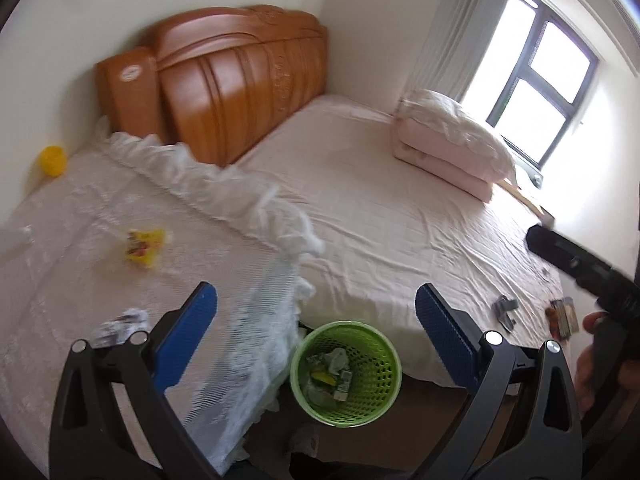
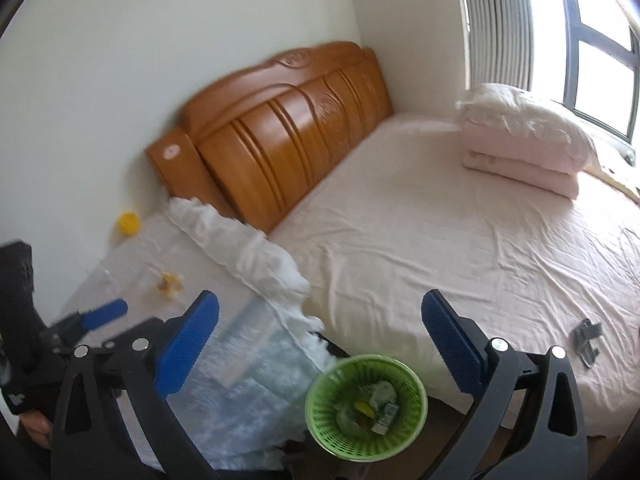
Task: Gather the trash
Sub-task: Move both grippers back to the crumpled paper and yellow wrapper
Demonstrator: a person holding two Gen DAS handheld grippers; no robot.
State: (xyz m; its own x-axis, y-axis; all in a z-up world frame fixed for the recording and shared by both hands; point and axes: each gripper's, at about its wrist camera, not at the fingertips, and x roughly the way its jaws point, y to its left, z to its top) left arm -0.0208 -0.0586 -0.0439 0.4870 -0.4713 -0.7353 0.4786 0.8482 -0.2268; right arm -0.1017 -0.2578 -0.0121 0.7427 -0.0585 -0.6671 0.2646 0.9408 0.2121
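A green perforated bin (image 1: 345,372) stands on the floor between a lace-covered table and the bed; it holds several scraps. It also shows in the right wrist view (image 2: 366,406). My left gripper (image 1: 316,320) is open and empty above the bin. My right gripper (image 2: 320,328) is open and empty above the bin too. A yellow wrapper (image 1: 145,245) and a crumpled paper (image 1: 120,322) lie on the table. A grey scrap (image 1: 505,310) and a colourful packet (image 1: 563,317) lie on the bed near its front edge; the scrap also shows in the right wrist view (image 2: 587,340).
A wooden headboard (image 1: 240,80) stands against the wall. A folded quilt and pillow (image 1: 452,144) sit on the bed by the window. A yellow cup (image 1: 52,160) stands at the table's far edge. The other gripper's body (image 1: 592,276) shows at the right.
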